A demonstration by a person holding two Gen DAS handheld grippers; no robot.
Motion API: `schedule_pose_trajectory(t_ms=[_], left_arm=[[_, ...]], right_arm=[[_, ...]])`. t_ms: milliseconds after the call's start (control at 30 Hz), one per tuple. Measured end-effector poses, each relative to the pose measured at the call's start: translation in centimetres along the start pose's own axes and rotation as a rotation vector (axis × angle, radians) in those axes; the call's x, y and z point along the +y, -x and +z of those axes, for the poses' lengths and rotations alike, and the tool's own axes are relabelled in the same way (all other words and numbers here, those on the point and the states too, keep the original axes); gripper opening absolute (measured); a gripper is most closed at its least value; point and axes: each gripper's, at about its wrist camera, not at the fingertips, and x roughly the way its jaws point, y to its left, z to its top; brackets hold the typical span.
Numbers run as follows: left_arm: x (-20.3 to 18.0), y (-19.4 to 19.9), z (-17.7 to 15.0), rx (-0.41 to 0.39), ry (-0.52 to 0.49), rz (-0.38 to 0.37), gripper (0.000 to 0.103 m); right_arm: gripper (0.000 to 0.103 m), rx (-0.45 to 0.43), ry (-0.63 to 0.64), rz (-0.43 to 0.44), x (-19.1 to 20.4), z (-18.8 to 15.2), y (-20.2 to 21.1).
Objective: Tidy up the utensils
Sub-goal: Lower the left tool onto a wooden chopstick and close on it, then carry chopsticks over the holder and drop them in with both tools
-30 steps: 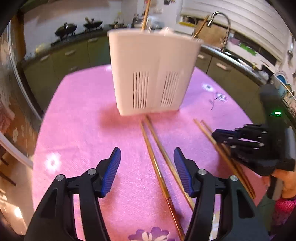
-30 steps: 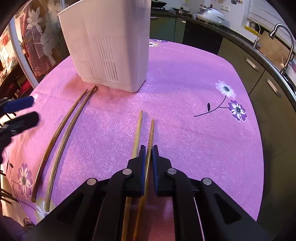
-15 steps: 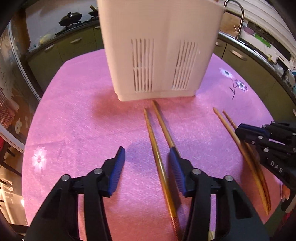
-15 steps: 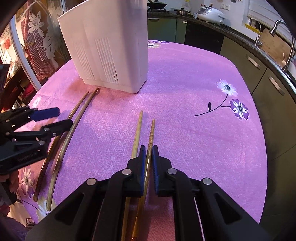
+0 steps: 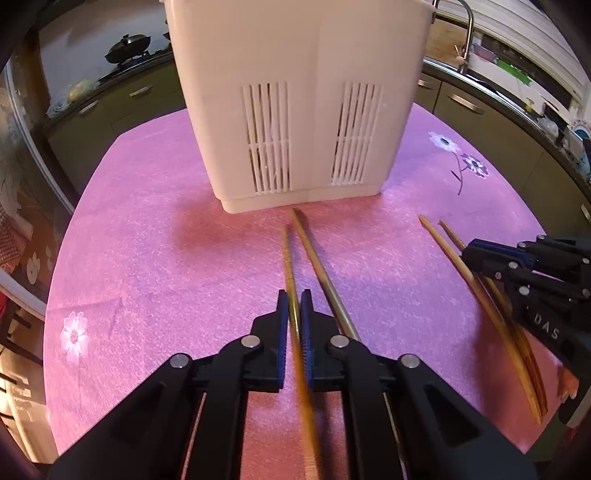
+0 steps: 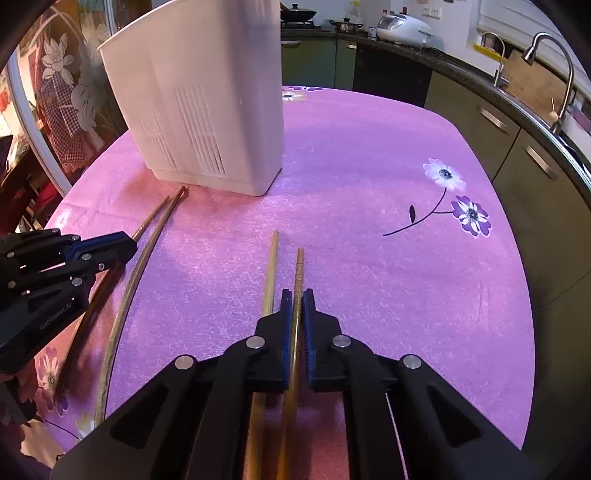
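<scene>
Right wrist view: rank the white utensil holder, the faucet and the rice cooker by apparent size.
1. white utensil holder, by far the largest.
2. faucet.
3. rice cooker.
The last two stand far back and look close in size, so their order is unsure.

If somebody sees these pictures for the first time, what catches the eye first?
Probably the tall white slotted utensil holder standing at the far side of the pink flowered tablecloth. Next, two pairs of chopsticks lie in front of it: the left gripper is shut on the left chopstick of one pair, the right gripper on the right chopstick of the other.
</scene>
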Motion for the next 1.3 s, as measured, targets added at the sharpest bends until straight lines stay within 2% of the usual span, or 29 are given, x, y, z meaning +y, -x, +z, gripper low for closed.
schedule_pose_trajectory(t_ms=[200,433,700,900,1300], left_arm=[[0.4,0.0,0.0,0.005,-0.007,-0.019,0.006],[0.7,1.6,0.0,-0.032,-0.008,-0.047,0.006],[1.5,6.2,0.9,-0.162,-0.001,-0.094,0.006],[2.2,9.9,1.6,-0.247,-0.002,-0.114,0.006],[3.9,15.9,3.4,-0.386,0.008,-0.134,0.006]], right_arm=[[0.006,-0.049,-0.051,0.002,-1.1,0.2,1.3],[0.006,-0.173,-0.137,-0.004,-3.2,0.1,5.4],[0.006,-0.354,-0.243,-0.027,-3.9,-0.6,10.4],[0.006,-0.490,-0.265,-0.027,-3.3,-0.4,14.5],[0.006,-0.609,-0.224,-0.009,-0.7,0.6,20.2]])
